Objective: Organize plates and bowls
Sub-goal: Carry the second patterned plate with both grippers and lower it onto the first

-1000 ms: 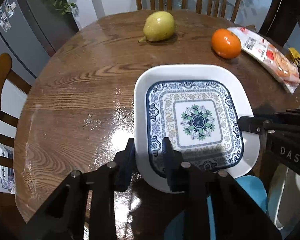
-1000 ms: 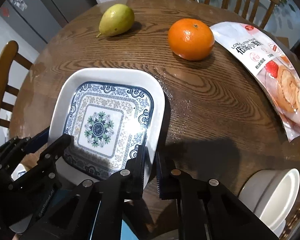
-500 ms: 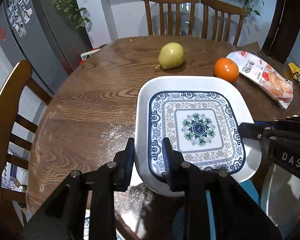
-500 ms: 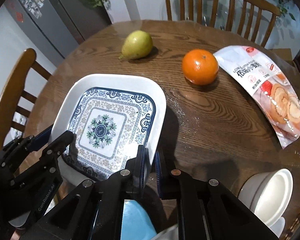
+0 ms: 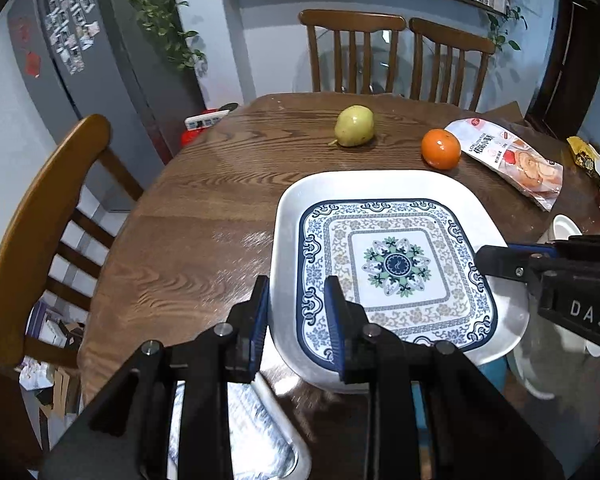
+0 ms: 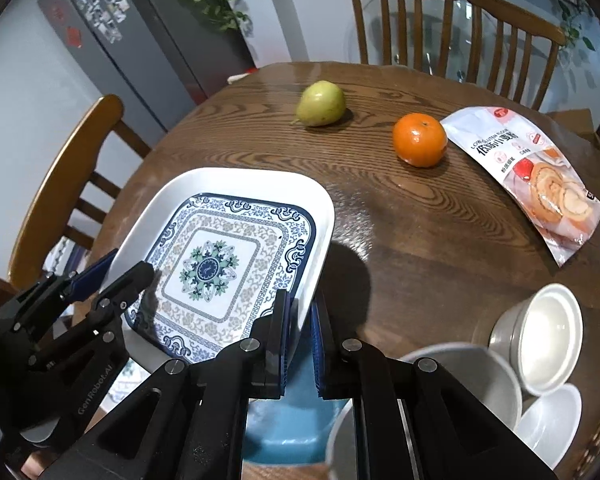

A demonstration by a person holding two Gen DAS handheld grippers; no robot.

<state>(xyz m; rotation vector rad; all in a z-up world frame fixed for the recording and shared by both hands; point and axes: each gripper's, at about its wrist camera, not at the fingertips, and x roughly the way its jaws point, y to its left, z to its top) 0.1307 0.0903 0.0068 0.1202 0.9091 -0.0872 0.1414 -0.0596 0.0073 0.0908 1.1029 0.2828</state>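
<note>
Lifted clear of the table (image 5: 204,216) since a second ago, the square plate (image 5: 384,256) hangs between left gripper (image 5: 296,320) and right gripper (image 6: 300,332), each clamped on a rim, so keep both hands level and moving together.

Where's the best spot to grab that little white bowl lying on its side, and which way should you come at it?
Pinch the white bowl by its thin rim, coming from above. It lies tipped against the grey bowl, its mouth open toward the camera, so one finger can probably slip inside.

Square white plate (image 5: 388,264) with blue floral centre, tilted, lifted above table edge.
</note>
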